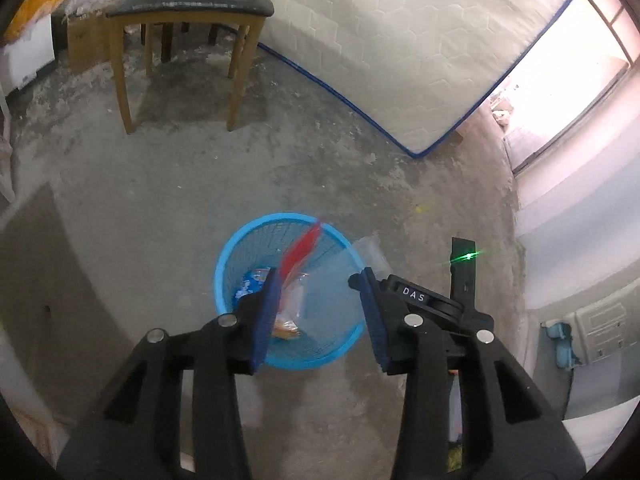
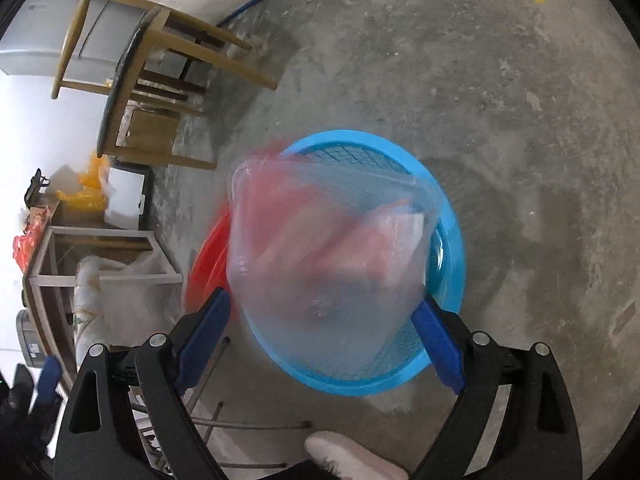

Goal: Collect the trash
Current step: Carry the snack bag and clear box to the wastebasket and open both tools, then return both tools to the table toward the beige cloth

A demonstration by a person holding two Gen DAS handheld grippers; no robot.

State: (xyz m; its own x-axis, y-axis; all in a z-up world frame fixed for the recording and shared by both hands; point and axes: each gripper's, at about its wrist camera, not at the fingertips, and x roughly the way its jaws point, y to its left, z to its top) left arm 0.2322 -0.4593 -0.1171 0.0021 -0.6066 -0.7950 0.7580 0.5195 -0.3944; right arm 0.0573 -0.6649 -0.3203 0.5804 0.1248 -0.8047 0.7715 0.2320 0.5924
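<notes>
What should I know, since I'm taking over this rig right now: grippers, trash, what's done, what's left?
Left gripper: jaws open, pressing nothing. A blurred red plastic piece is beside one finger, above the blue basket.
Right gripper: a clear plastic container sits between the jaws over the basket. It is blurred, so I cannot tell if it is gripped.
Done: wrappers already lie in the basket.
Left: make sure the red piece and container end up inside, then look for more trash.
</notes>
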